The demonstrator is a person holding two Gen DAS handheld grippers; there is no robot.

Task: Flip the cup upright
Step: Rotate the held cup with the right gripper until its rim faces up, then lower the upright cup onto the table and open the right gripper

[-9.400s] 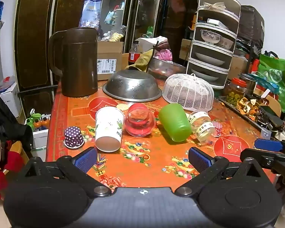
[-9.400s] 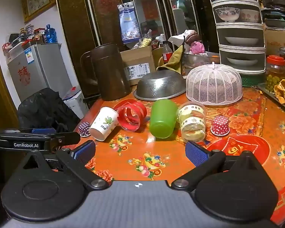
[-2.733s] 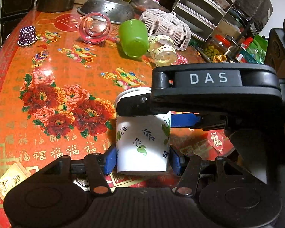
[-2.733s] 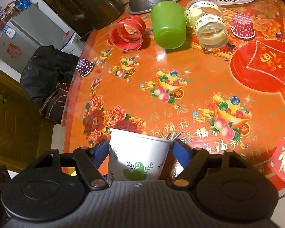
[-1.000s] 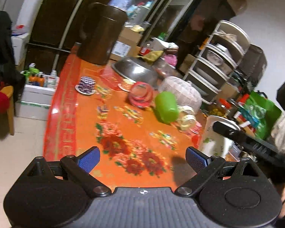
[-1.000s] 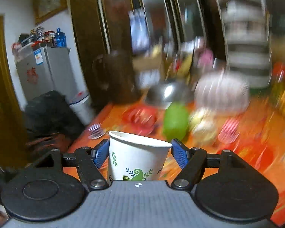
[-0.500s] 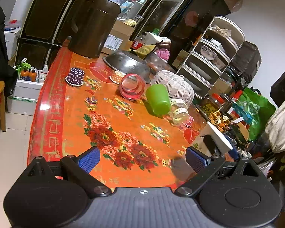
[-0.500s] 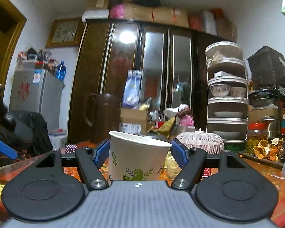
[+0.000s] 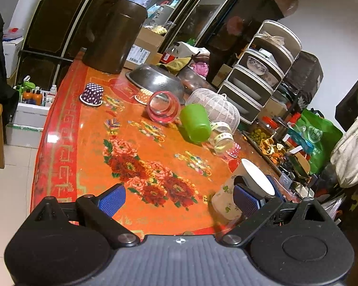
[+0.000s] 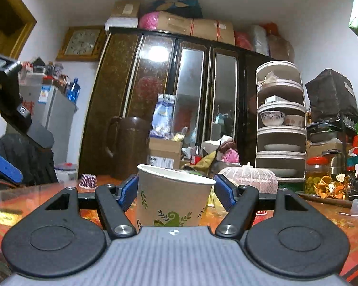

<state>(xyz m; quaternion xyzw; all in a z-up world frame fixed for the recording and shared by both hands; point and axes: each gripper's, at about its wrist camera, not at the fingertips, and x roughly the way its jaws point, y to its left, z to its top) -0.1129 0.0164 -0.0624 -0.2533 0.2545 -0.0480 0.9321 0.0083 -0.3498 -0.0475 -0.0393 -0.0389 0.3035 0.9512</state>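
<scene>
A paper cup stands mouth-up between the right gripper's blue pads, at the table's near right edge; whether the pads press it I cannot tell. The left gripper is spread wide, holding nothing, over the table's near edge.

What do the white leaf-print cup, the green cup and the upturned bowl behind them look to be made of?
Leaf-print cup: probably paper, matte, with a thin rolled rim and printed green leaves. Green cup: likely plastic, opaque uniform colour with a soft sheen. Upturned bowl: metal, probably stainless steel, grey and reflective; fine dots suggest a perforated colander. The right gripper has its pads around the paper cup.
</scene>
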